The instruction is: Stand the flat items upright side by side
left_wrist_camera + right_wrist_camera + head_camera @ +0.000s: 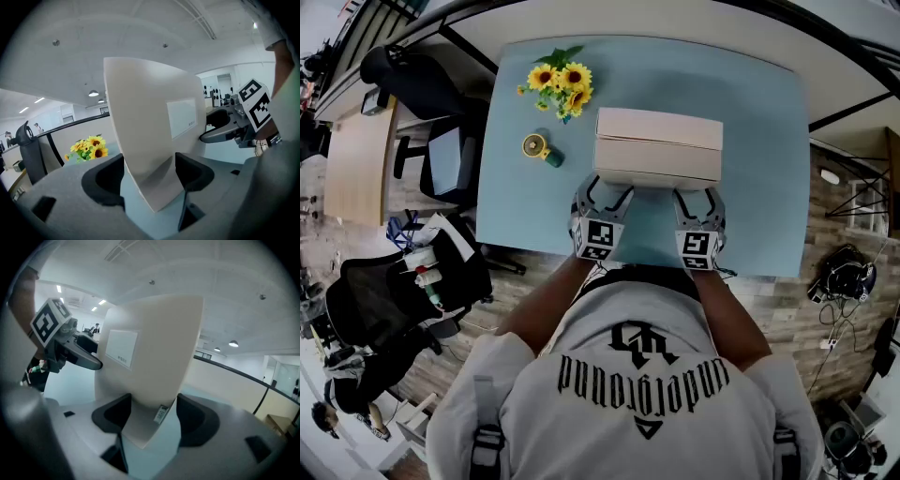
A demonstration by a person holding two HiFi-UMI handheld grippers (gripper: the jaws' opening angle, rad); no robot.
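Observation:
Two beige flat boxes stand pressed together on the blue table (759, 122), the far box (658, 124) behind the near box (656, 161). My left gripper (602, 195) holds the near box at its lower left corner and my right gripper (698, 199) at its lower right. In the left gripper view the box (150, 112) rises steeply between the jaws of the left gripper (150, 173), both pads against it, a white label (182, 117) on its side. The right gripper view shows the same box (154, 348) wedged in the right gripper (152, 416).
A bunch of sunflowers (562, 86) lies at the table's far left, with a small yellow and green object (536, 146) nearer. Office chairs (412, 80) and a cluttered seat (431, 267) stand left of the table. The table's near edge runs just under both grippers.

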